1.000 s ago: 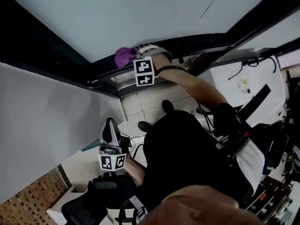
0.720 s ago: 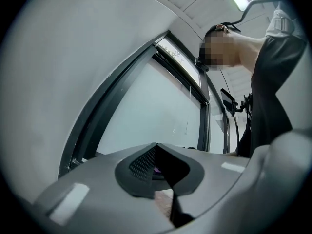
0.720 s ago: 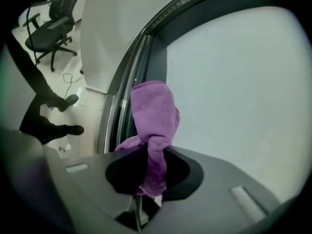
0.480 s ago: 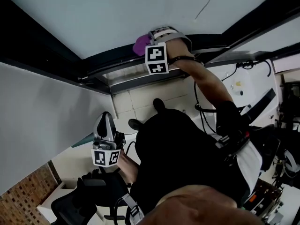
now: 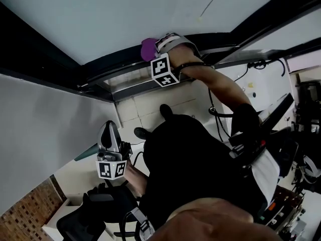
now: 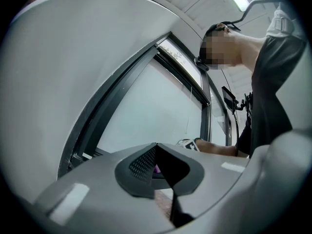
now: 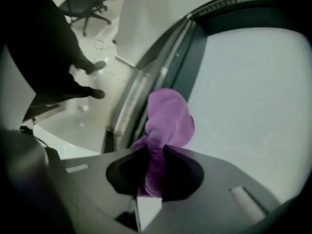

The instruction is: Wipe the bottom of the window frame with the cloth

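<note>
Holding soft purple cloth (image 7: pixel 168 113) clenched in my right gripper (image 7: pixel 152 177), at far dark metal window frame (image 7: pixel 195 57), my left gripper (image 6: pixel 161 169) closed, empty, near left

Two hand-held grippers (image 5: pixel 109 130) (image 5: pixel 160 47), one cloth (image 5: pixel 147 49), one window frame (image 5: pixel 108 67), one office chair (image 5: pixel 85 219)

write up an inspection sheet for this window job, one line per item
surface: window frame, dark bottom rail, pale pane beside it
job's things: purple cloth bunched against the frame's bottom
clutter: nothing seen
grippers: right gripper shut on purple cloth; left gripper shut, empty, held low
cables: black cable hanging by the right arm
surroundings: tiled floor, office chair, brick wall
</note>
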`<state>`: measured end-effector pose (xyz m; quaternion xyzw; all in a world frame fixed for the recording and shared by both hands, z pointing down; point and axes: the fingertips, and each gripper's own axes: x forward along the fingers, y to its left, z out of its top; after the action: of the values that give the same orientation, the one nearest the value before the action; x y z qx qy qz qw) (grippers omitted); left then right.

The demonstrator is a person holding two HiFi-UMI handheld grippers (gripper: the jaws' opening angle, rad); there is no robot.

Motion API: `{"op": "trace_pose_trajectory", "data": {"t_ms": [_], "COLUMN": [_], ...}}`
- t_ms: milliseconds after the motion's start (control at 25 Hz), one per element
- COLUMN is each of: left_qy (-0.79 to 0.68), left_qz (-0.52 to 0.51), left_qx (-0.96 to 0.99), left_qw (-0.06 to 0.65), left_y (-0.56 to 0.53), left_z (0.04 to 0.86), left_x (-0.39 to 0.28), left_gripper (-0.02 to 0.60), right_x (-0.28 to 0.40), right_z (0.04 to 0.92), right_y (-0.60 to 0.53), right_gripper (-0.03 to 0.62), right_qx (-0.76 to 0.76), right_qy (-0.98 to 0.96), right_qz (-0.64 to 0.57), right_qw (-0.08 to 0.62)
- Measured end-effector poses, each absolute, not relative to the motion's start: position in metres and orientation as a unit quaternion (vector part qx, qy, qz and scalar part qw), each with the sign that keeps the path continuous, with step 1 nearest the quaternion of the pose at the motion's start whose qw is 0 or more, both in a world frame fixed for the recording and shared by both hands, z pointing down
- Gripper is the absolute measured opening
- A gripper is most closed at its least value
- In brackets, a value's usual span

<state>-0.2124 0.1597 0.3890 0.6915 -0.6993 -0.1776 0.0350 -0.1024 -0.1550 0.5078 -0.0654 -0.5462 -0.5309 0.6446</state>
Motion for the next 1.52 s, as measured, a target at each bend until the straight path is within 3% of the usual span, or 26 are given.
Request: {"op": "trace_pose_trajectory", "data": {"t_ms": [160, 400, 760, 880, 960, 1080, 1160, 1200, 1280, 1400, 1520], "left_qy": [-0.693, -0.68, -0.678, -0.669, -0.66, -0.645, -0.639, -0.636, -0.63, -0.619, -0.613], "left_qz": [-0.178, -0.181, -0.172, -0.166, -0.156, -0.137, -0.128, -0.123, -0.111, -0.097, -0.092], "left_qx": [0.698, 0.71, 0.713, 0.723, 0.733, 0.749, 0.756, 0.759, 0.766, 0.777, 0.782], "left_qw": [0.033, 0.034, 0.048, 0.05, 0.054, 0.059, 0.06, 0.061, 0.063, 0.064, 0.064], "left_y": [0.154, 0.147, 0.136, 0.121, 0.108, 0.09, 0.082, 0.077, 0.064, 0.046, 0.046], "left_z": [0.388, 0.389, 0.393, 0.392, 0.391, 0.387, 0.382, 0.38, 0.377, 0.375, 0.369], "left_x": [-0.212, -0.2, -0.203, -0.197, -0.193, -0.183, -0.178, -0.175, -0.165, -0.145, -0.134], "left_gripper": [0.003, 0.003, 0.003, 0.003, 0.003, 0.003, 0.003, 0.003, 0.003, 0.003, 0.003], "right_x": [-0.114, -0.122, -0.023, 0.004, -0.006, -0.021, -0.023, -0.022, -0.021, -0.032, -0.054], "right_z": [0.474, 0.5, 0.501, 0.541, 0.579, 0.605, 0.577, 0.557, 0.523, 0.498, 0.484], "right_y": [-0.133, -0.188, -0.047, 0.006, 0.007, -0.03, -0.061, -0.077, -0.107, -0.144, -0.165], "right_gripper": [0.06, 0.058, 0.06, 0.061, 0.063, 0.063, 0.063, 0.063, 0.063, 0.063, 0.063], "right_qx": [-0.102, -0.067, -0.231, -0.29, -0.227, -0.056, 0.018, 0.049, 0.113, 0.201, 0.243], "right_qy": [-0.647, -0.551, -0.489, -0.68, -0.842, -0.895, -0.858, -0.856, -0.899, -0.964, -0.969], "right_qz": [-0.467, -0.567, -0.583, -0.375, -0.096, 0.368, 0.512, 0.513, 0.408, 0.156, 0.024], "right_qw": [0.594, 0.609, 0.606, 0.559, 0.48, 0.245, 0.037, -0.041, -0.109, -0.077, -0.025]}}
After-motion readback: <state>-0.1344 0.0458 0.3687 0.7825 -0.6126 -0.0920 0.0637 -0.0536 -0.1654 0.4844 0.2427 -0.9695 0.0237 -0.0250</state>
